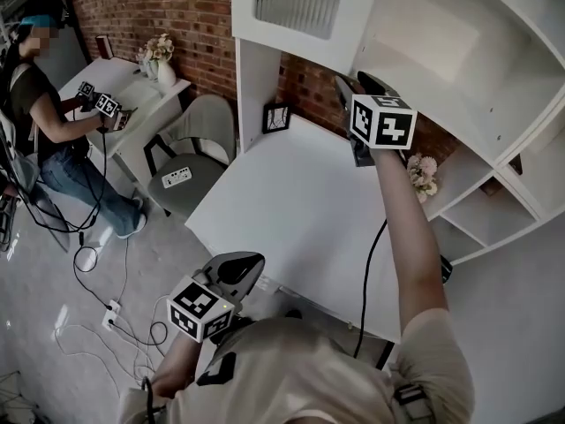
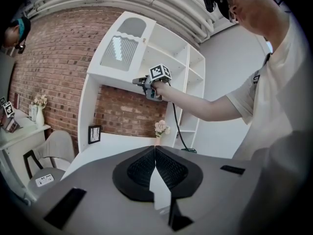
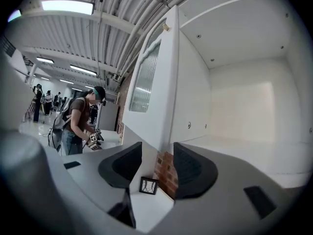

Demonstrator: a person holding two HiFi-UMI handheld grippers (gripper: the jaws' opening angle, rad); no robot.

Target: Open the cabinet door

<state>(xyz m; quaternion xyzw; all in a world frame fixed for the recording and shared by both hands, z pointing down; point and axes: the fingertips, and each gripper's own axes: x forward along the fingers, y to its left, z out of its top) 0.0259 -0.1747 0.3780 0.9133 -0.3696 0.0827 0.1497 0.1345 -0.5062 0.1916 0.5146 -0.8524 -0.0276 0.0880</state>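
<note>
The white cabinet door [image 1: 298,5] with its ribbed glass pane [image 3: 145,80] stands swung out, so the bare white compartment [image 3: 239,106] behind it shows. My right gripper [image 3: 157,148] is raised level to the door's lower corner, jaws open. The door's edge [image 3: 168,106] stands in line with the gap just past the tips, and the pads press on nothing. In the head view that gripper [image 1: 347,87] sits under the door's bottom edge; in the left gripper view it [image 2: 139,81] does too. My left gripper [image 2: 155,148] is shut and empty, held low near the desk's front [image 1: 254,261].
A white desk [image 1: 300,210] below carries a small picture frame [image 1: 276,117] and flowers [image 1: 422,175]. Open shelves [image 1: 494,201] stand at the right. A grey chair [image 1: 190,170] is at the left; beyond it another person [image 1: 53,122] works at a table. Cables [image 1: 97,316] lie on the floor.
</note>
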